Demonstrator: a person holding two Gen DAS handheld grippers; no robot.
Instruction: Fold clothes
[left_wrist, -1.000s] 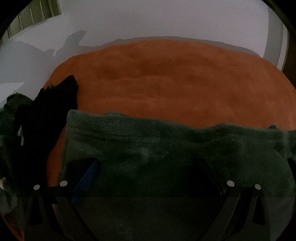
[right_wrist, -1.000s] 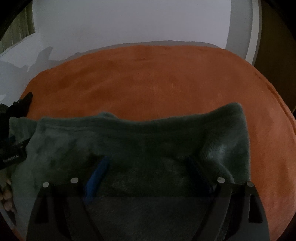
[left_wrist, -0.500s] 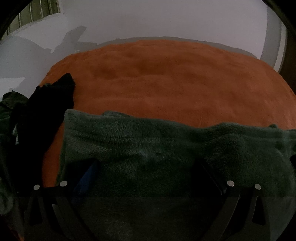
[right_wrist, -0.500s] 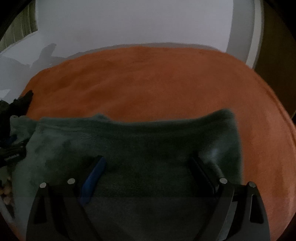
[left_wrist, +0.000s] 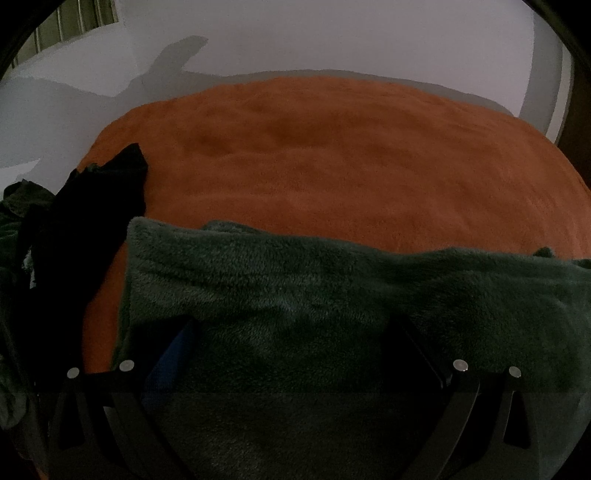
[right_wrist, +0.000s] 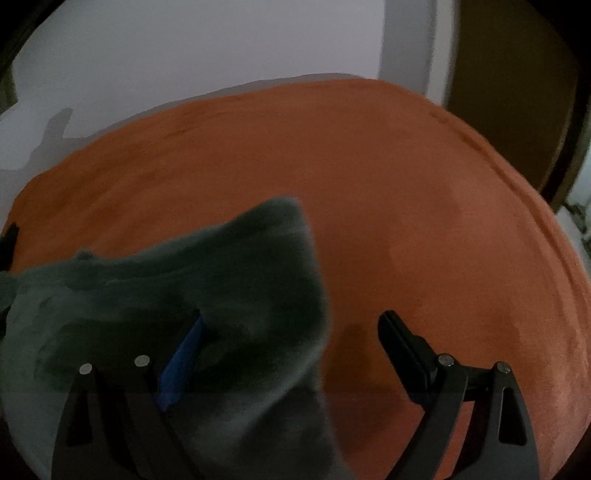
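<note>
A dark green fleece garment (left_wrist: 295, 288) lies flat on an orange blanket (left_wrist: 332, 155). My left gripper (left_wrist: 295, 336) is open wide low over the garment's middle, both fingers over the fleece with nothing pinched. In the right wrist view the same green garment (right_wrist: 221, 280) fills the lower left, and its right edge runs down between the fingers. My right gripper (right_wrist: 291, 325) is open, its blue-padded left finger (right_wrist: 181, 354) over the fleece and its right finger (right_wrist: 399, 336) over bare orange blanket (right_wrist: 424, 206).
A black garment (left_wrist: 92, 221) is piled at the blanket's left edge, with more dark green cloth (left_wrist: 22, 199) beyond it. A pale wall (left_wrist: 332, 40) stands behind the bed. A dark door or cupboard (right_wrist: 517, 74) is at the right.
The right gripper has slid to the right, so the green garment's right edge now sits between its fingers and the view is blurred. The left view has hardly changed.
</note>
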